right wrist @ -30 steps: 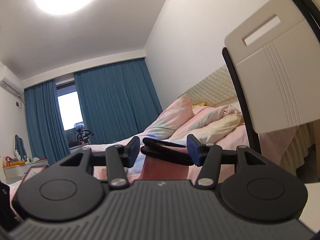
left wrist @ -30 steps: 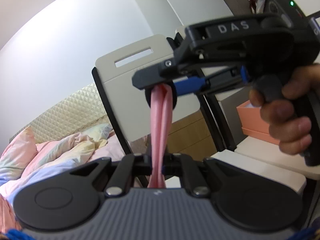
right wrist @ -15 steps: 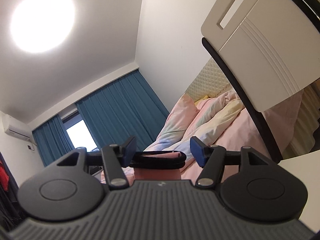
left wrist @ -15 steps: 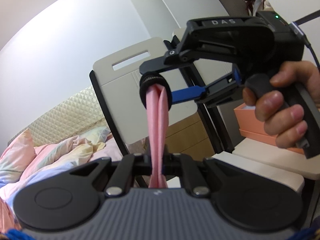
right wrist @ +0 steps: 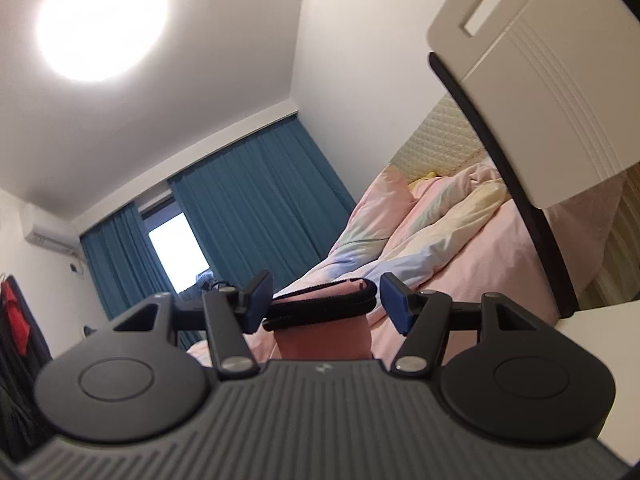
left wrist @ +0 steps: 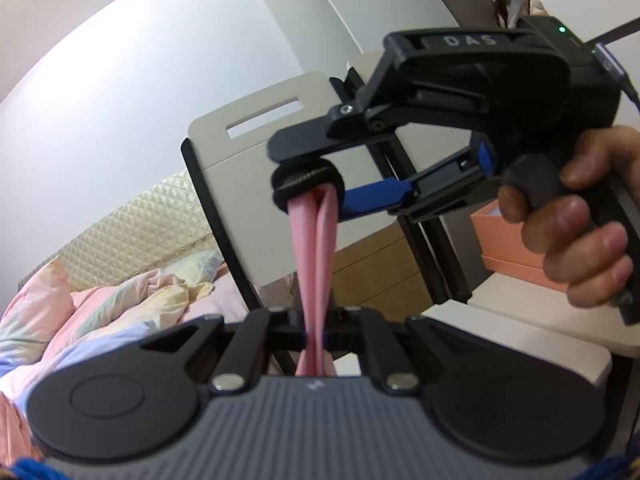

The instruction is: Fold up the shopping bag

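Note:
The pink shopping bag [left wrist: 316, 248] is bunched into a narrow strip held up in the air. My left gripper [left wrist: 316, 338] is shut on its lower part. A black elastic band [left wrist: 306, 184] circles the strip's upper end. My right gripper [left wrist: 320, 188] is seen from the side there, its jaws spread wide inside the band. In the right wrist view the right gripper [right wrist: 324, 300] is open, with the black band [right wrist: 320, 308] stretched between its blue pads and the pink bag [right wrist: 324, 340] just below.
A white chair back [left wrist: 256, 160] with a black frame stands right behind the bag; it also shows in the right wrist view [right wrist: 540, 120]. A bed with pastel bedding [left wrist: 104, 304] lies to the left. A white table [left wrist: 520, 340] and an orange box [left wrist: 508, 248] are on the right.
The right gripper has kept the band stretched open at the strip's upper end while tilting and shifting slightly. The left gripper has stayed shut on the bag.

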`<state>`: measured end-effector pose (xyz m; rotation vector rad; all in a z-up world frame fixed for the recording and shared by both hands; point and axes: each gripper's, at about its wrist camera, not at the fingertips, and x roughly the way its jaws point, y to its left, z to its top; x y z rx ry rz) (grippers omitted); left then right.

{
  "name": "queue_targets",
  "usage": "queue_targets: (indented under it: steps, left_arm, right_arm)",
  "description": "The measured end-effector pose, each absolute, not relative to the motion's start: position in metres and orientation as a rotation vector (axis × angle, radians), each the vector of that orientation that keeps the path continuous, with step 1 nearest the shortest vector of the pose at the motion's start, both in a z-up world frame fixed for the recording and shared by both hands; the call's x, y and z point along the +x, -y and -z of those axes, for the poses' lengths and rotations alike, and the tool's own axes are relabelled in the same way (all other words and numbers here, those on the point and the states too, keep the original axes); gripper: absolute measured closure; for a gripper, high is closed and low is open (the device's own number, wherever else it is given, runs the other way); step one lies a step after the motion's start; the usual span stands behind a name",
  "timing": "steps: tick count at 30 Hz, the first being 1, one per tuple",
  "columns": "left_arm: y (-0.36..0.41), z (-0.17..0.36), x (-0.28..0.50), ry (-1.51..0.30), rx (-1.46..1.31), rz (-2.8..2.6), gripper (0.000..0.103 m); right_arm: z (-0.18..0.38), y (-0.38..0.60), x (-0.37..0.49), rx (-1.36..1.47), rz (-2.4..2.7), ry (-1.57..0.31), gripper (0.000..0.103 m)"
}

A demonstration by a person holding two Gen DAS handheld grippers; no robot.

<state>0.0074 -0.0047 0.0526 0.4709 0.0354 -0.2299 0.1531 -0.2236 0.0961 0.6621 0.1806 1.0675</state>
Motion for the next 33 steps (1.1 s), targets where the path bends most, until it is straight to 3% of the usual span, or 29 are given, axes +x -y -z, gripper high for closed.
queue_targets:
  steps: [15, 33]
  left_arm:
    - [0.002, -0.052, 0.006, -0.017, 0.462, 0.242, 0.096]
    - [0.005, -0.050, 0.001, 0.021, 0.478, 0.229, 0.096]
  right_arm:
    - [-0.121, 0.204, 0.108, 0.269, -1.026, 0.084, 0.039]
    - [-0.112, 0.214, 0.128, 0.419, -1.027, 0.000, 0.041]
